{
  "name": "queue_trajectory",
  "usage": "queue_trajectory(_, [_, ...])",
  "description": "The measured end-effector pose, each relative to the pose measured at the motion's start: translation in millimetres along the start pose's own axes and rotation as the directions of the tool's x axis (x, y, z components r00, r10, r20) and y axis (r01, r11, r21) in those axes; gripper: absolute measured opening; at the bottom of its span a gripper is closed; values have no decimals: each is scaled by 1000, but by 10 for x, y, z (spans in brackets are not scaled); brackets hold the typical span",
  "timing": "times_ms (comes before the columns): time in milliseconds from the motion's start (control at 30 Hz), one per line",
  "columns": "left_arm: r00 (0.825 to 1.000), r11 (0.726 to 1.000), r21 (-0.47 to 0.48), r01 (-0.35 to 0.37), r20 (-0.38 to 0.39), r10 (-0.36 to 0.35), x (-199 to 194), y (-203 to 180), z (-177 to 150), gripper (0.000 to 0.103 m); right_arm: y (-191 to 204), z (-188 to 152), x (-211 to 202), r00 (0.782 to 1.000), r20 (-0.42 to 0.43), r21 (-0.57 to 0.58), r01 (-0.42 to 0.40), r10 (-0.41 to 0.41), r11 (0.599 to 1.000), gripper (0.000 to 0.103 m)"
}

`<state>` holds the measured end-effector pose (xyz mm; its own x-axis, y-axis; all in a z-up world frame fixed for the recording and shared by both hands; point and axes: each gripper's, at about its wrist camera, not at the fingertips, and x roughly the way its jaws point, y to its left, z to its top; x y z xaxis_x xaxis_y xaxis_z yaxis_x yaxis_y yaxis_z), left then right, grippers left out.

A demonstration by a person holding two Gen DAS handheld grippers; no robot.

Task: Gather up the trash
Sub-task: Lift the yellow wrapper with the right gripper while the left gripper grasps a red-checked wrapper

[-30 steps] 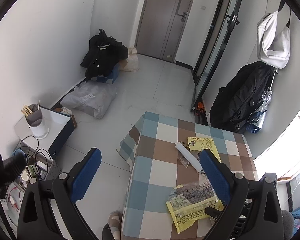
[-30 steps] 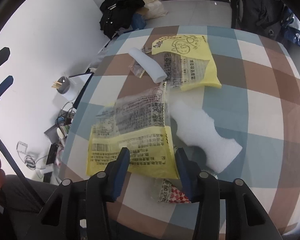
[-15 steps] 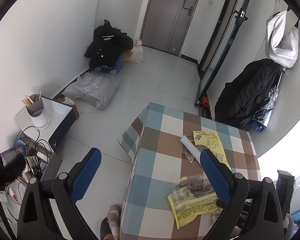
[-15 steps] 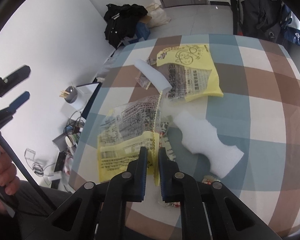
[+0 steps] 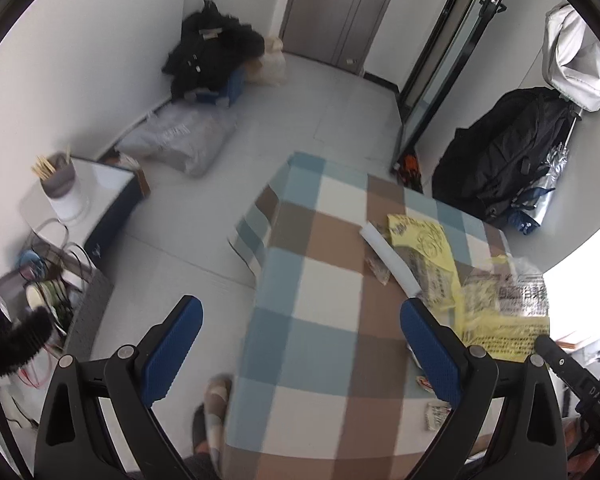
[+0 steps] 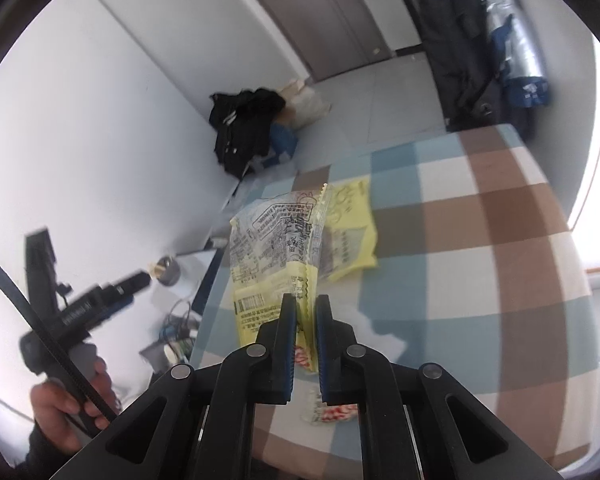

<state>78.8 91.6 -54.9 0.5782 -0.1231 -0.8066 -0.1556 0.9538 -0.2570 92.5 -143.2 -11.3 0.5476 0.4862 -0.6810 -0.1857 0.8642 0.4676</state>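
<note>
My right gripper [image 6: 305, 307] is shut on a yellow and clear plastic wrapper [image 6: 278, 248] and holds it up above the checked table [image 6: 480, 240]. The same wrapper [image 5: 504, 312] shows lifted in the left wrist view. A second yellow wrapper [image 6: 352, 232] [image 5: 424, 244] lies flat on the cloth with a white foam tube [image 5: 390, 264] beside it. A white foam piece [image 6: 376, 332] and small red and white wrappers [image 6: 332, 412] lie under the right gripper. My left gripper [image 5: 300, 344] is open and empty, above the table's left edge.
A black coat pile [image 5: 208, 52], a grey bag [image 5: 180, 140] and a low white stand with a cup [image 5: 60, 188] are on the floor to the left. A black bag [image 5: 508, 152] hangs at the right wall. A slippered foot [image 5: 216, 404] is by the table.
My right gripper has closed on the yellow and clear wrapper and lifted it off the table. My left gripper has moved a little, still open.
</note>
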Motion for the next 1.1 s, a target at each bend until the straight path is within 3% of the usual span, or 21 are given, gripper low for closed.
queue_trajectory(200, [995,994,75,81,-70,-75,76,-379,-181,98,-288,26,-359,997,67,43,45,-48,998,8])
queue_trajectory(367, [970,957,226,184,-196,-141,185,-844,-468,98,-471,32,-559,991,97,53,84,-89,995,7])
queue_trajectory(667, [942,907,355,229,-316,-114,376,-1263,-871,97,-707,-3,-815,989,119,79,79,-88,994,7])
queue_trajectory(800, [929,871,424,248,-360,-89,446,-1444,-976,97,-748,-4,-866,989,127,90,64,-75,994,7])
queue_trajectory(1000, [928,847,469,250,-367,-71,526,-1610,-1047,96,-802,-11,-919,989,132,109,54,-69,993,7])
queue_trajectory(1100, [934,830,506,235,-354,-49,564,-1691,-1093,88,-846,-16,-946,988,134,122,61,-78,991,7])
